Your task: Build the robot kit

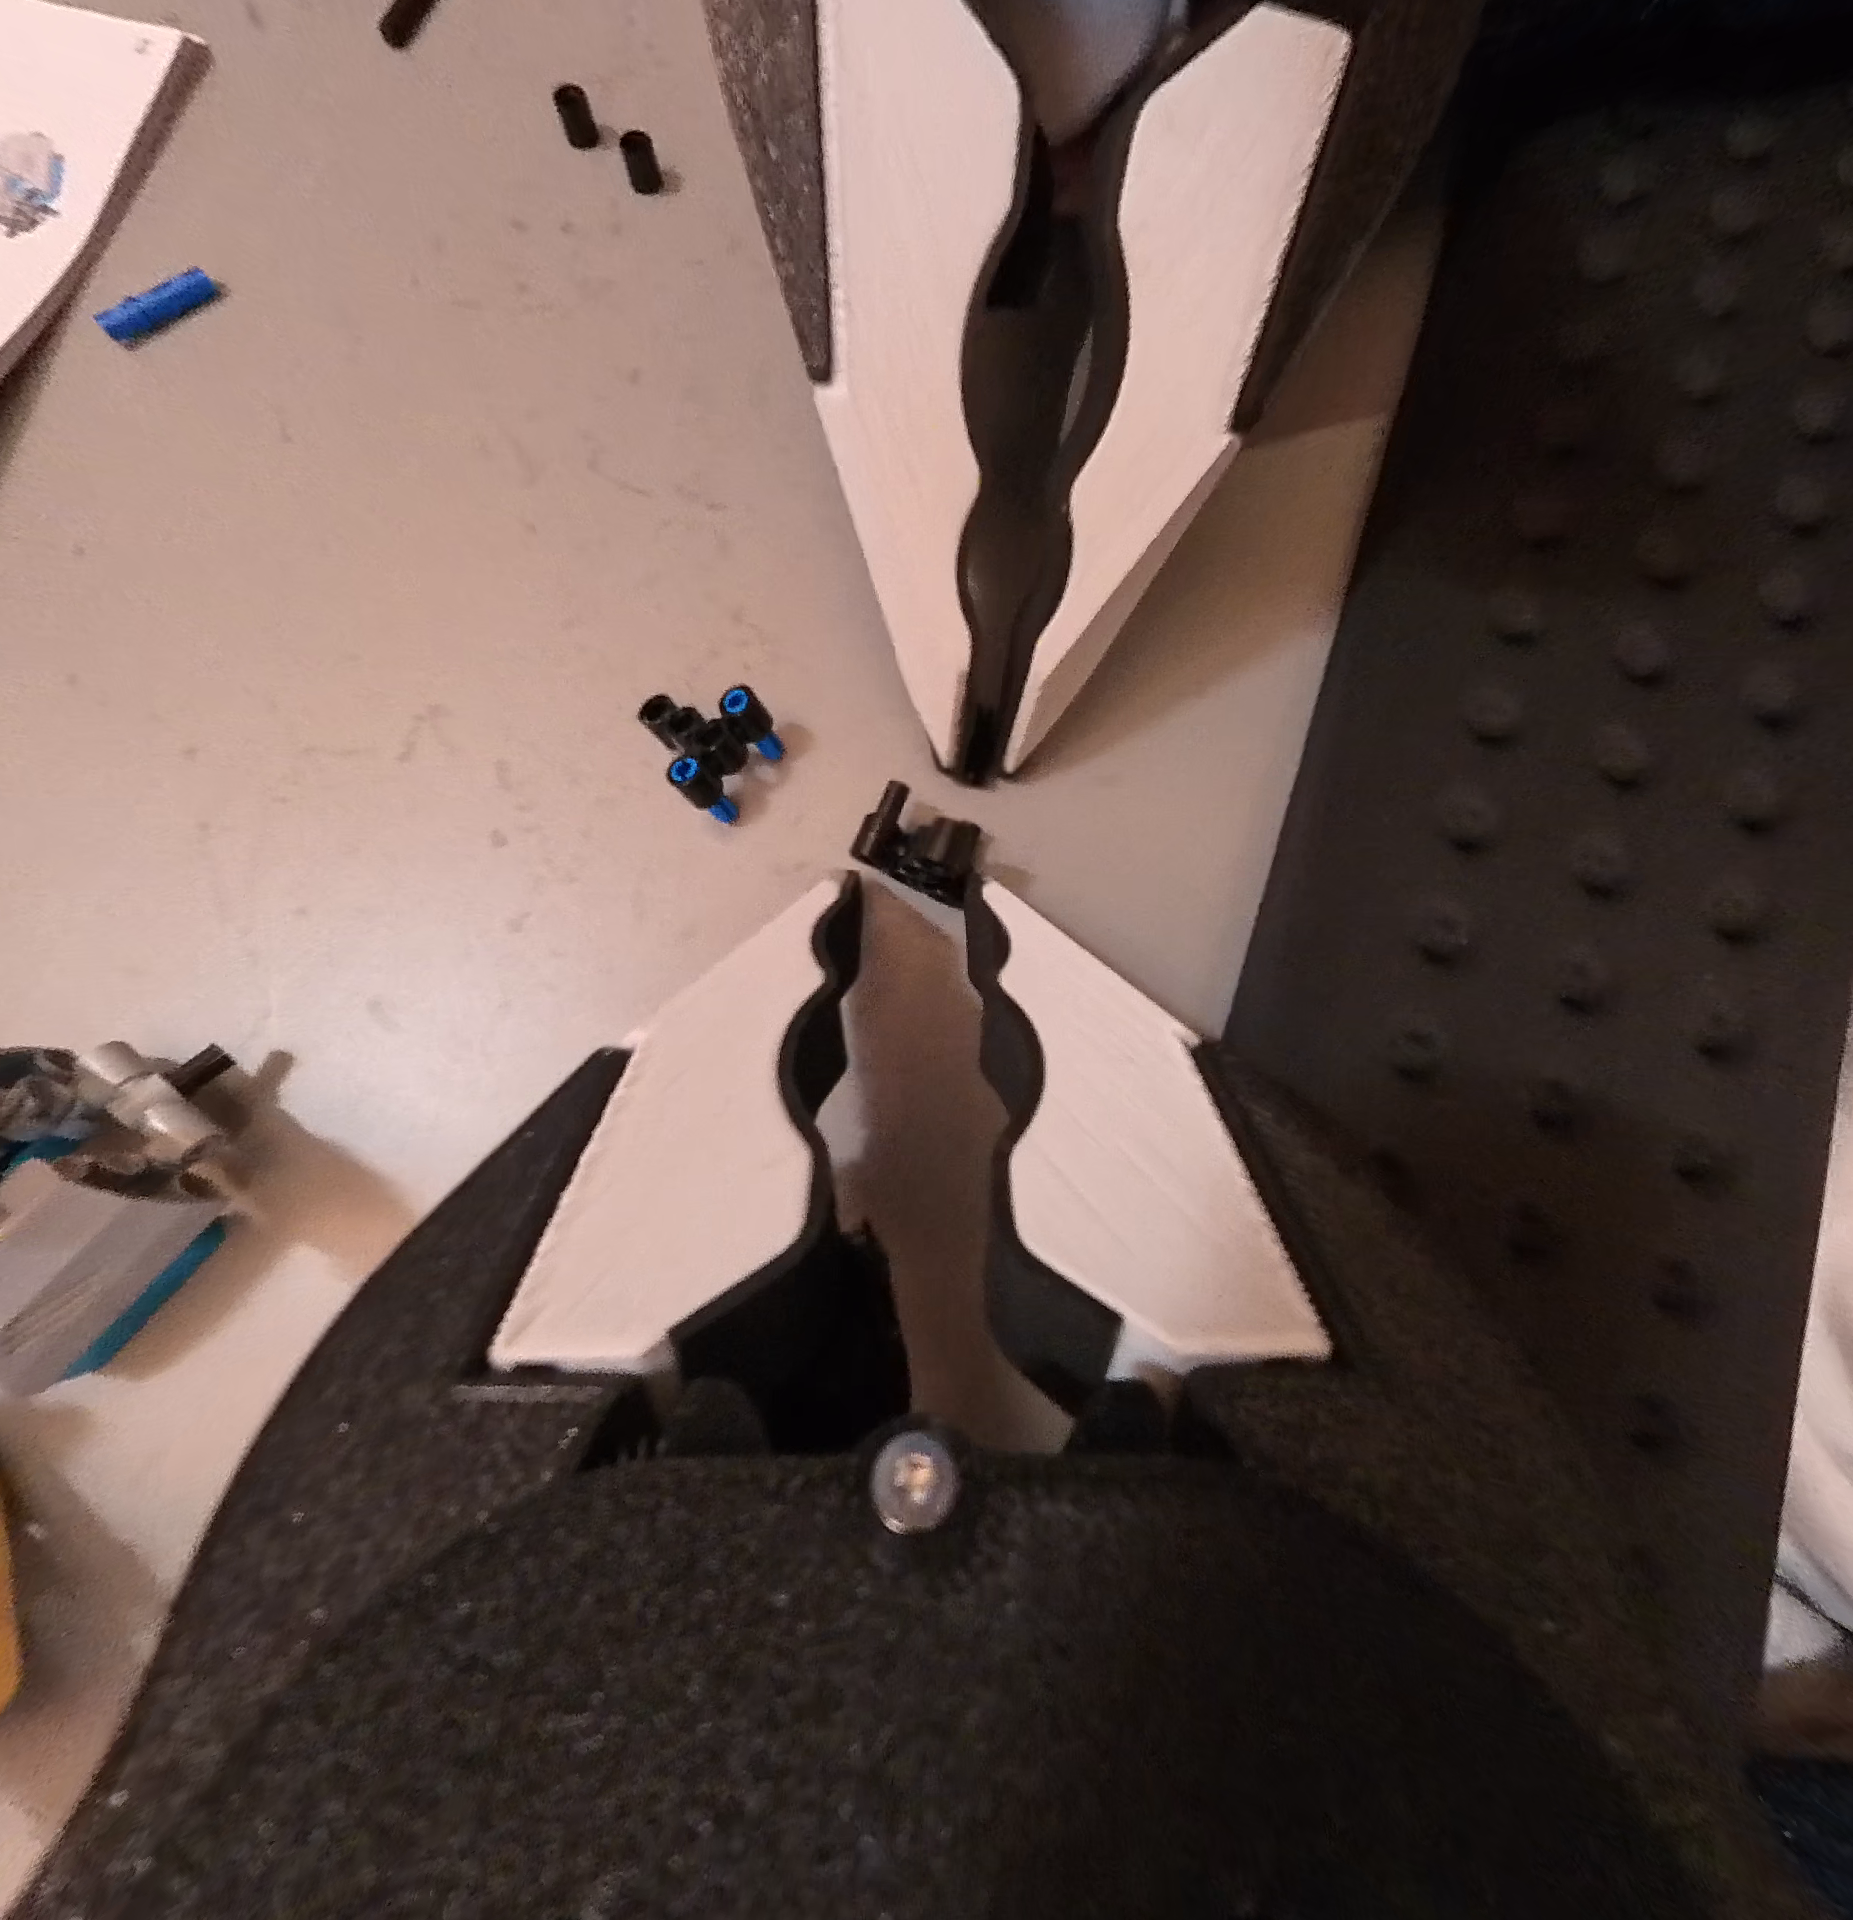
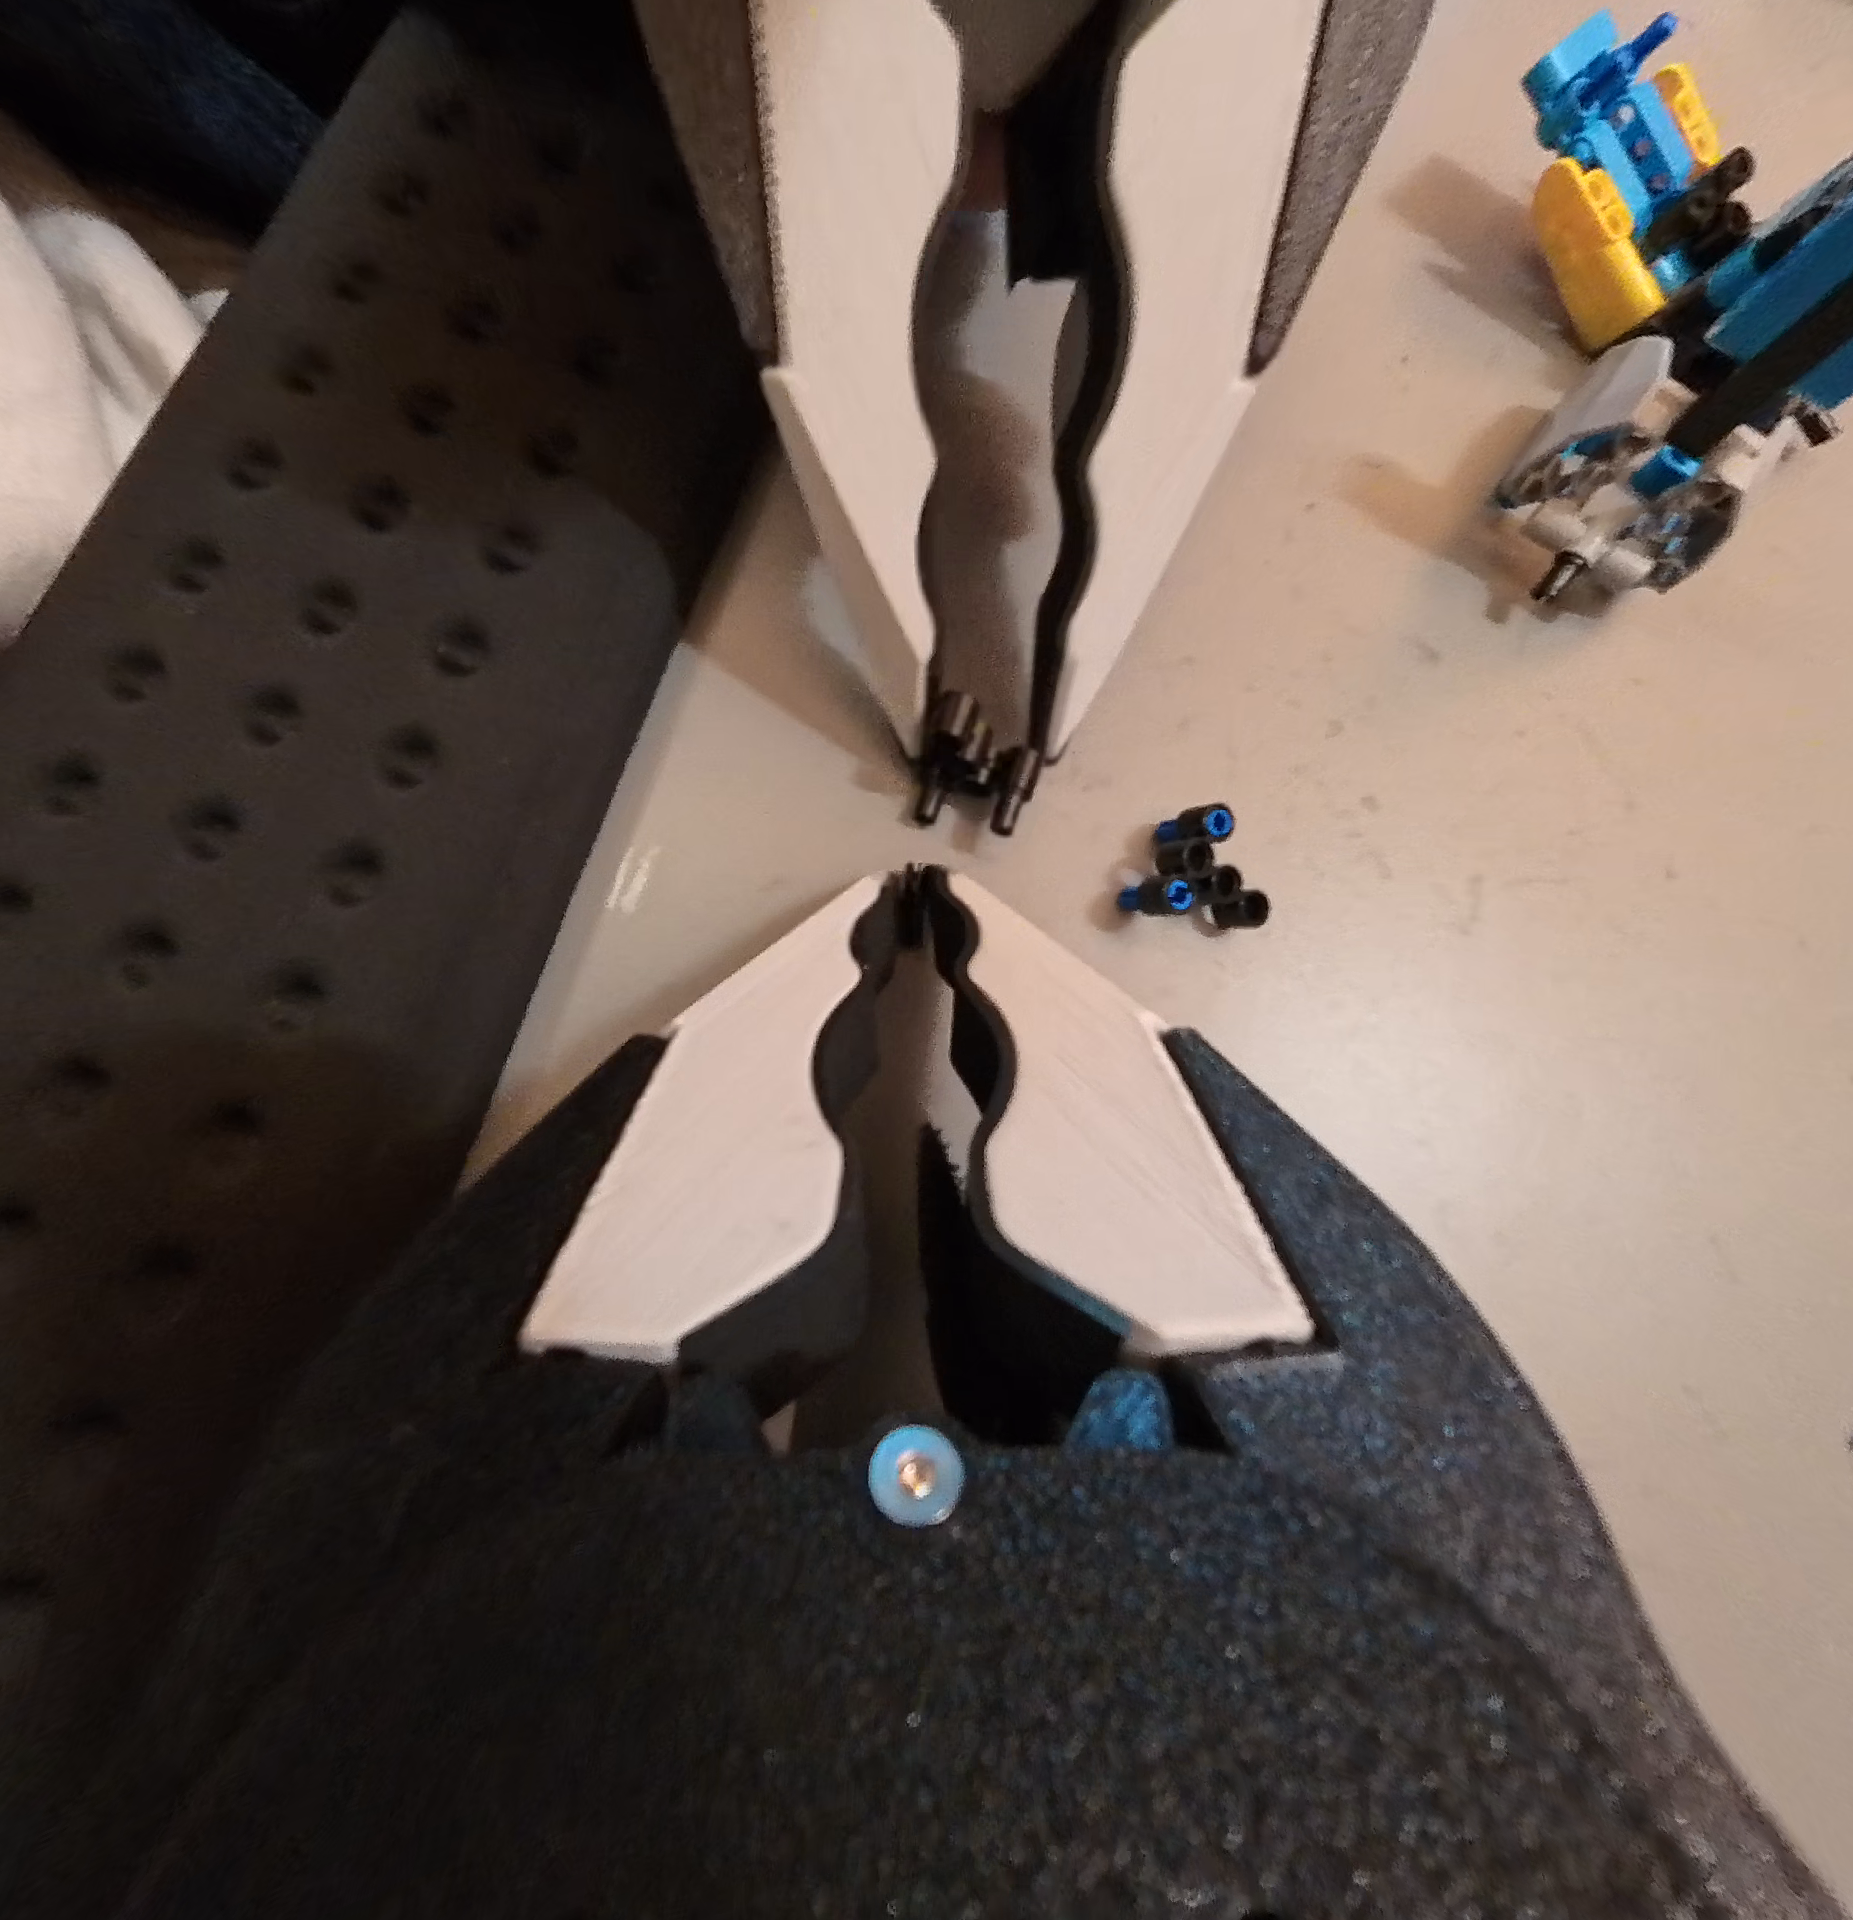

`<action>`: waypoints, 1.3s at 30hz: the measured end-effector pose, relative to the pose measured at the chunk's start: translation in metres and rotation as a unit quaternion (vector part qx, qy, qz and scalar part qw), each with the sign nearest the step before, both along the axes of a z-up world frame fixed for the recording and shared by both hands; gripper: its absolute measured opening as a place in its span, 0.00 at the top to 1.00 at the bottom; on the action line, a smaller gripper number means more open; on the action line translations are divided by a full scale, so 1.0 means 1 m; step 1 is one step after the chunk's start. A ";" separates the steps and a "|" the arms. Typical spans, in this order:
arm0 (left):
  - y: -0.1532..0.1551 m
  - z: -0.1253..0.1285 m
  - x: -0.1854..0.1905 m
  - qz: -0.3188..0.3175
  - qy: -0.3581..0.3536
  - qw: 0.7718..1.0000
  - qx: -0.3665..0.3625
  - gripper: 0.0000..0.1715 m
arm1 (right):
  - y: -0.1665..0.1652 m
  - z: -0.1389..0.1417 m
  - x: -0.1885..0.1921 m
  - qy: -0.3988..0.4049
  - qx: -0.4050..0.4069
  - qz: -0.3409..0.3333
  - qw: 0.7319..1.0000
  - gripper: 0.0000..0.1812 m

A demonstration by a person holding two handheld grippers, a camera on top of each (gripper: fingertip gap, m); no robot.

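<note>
My left gripper [image 1: 914,883] is shut on a small black connector piece [image 1: 917,836] that sticks out past its tips, just above the beige table [image 1: 382,623]. My right gripper [image 2: 914,883] is shut on a thin black pin [image 2: 911,906]. The two grippers face each other tip to tip, a small gap apart. The right gripper [image 1: 974,764] comes in from the top of the left wrist view. The left gripper [image 2: 989,753] with the connector [image 2: 974,774] shows at the top of the right wrist view. A black and blue connector cluster [image 1: 712,750] [image 2: 1192,868] lies on the table beside the tips.
A dark studded panel [image 1: 1576,831] [image 2: 278,727] runs along one side of the table. A blue, yellow and grey brick model [image 2: 1680,364] [image 1: 91,1195] stands nearby. A booklet [image 1: 49,177], a blue brick [image 1: 158,301] and loose black pins [image 1: 605,135] lie farther off. My two grippers' fingertips are within a few centimetres of each other. The blue brick [image 1: 158,301] is about 20 cm from both grippers' fingertips.
</note>
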State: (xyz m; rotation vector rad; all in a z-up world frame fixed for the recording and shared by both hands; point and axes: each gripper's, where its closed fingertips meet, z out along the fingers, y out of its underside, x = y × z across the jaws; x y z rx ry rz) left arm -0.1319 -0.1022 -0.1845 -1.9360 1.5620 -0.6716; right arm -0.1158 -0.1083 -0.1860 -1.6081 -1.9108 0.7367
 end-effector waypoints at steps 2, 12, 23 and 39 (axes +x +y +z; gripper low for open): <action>0.000 -0.002 0.001 0.000 0.000 1.000 -0.003 0.89 | 0.005 0.000 -0.001 0.002 0.004 -0.013 1.000 0.97; -0.004 0.002 0.005 0.000 -0.016 1.000 -0.024 0.90 | 0.013 0.008 0.007 0.016 -0.001 -0.036 0.999 0.95; -0.002 0.000 0.002 0.023 0.018 0.999 0.016 0.90 | 0.004 0.001 0.006 0.000 -0.031 -0.030 0.999 0.96; -0.004 -0.002 0.010 0.015 0.014 1.000 -0.003 0.92 | -0.002 -0.001 0.001 -0.002 -0.039 -0.020 0.999 1.00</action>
